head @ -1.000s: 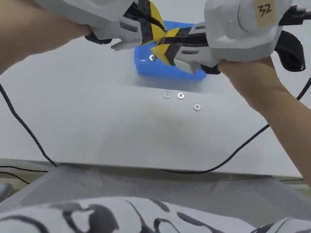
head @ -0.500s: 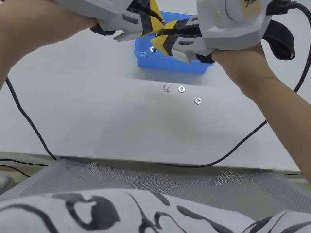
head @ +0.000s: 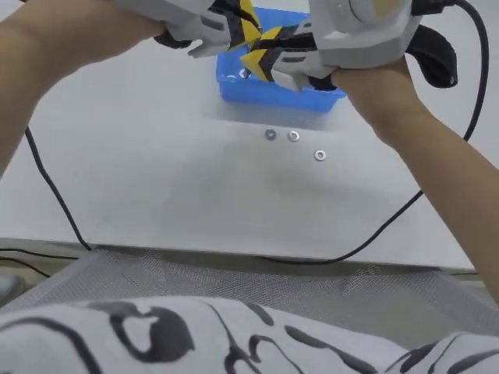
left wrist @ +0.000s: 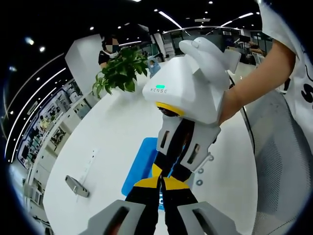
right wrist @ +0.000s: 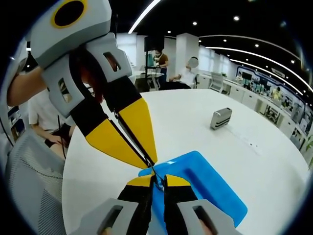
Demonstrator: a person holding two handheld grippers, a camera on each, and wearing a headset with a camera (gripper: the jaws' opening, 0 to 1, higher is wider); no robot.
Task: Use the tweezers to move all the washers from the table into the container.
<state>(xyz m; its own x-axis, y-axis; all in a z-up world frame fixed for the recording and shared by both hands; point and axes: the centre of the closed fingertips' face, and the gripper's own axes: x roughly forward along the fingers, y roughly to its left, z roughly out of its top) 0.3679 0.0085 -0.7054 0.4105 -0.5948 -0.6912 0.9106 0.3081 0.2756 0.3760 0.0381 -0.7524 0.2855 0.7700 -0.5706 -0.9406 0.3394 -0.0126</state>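
Observation:
The blue container (head: 234, 90) stands at the far middle of the white table (head: 156, 171). Above it the two grippers meet tip to tip. My left gripper (head: 251, 29) comes in from the upper left, shut on the thin dark tweezers (right wrist: 132, 139). My right gripper (right wrist: 157, 182) is shut on the tweezers near their tip. A small washer (head: 244, 73) hangs at that tip over the container (right wrist: 205, 188). Three washers lie on the table in front of the container: one (head: 270, 135), a second (head: 293, 136), and a third (head: 320, 156).
A black cable (head: 390, 226) loops over the table's right front and another cable (head: 47, 187) runs down the left. A mesh chair (head: 234, 288) lies below the near table edge. A small grey box (right wrist: 221, 117) stands farther back on the table.
The head camera has tilted, so everything sits higher in the picture. Both grippers stay joined at the tweezers over the container, and the three washers have not moved.

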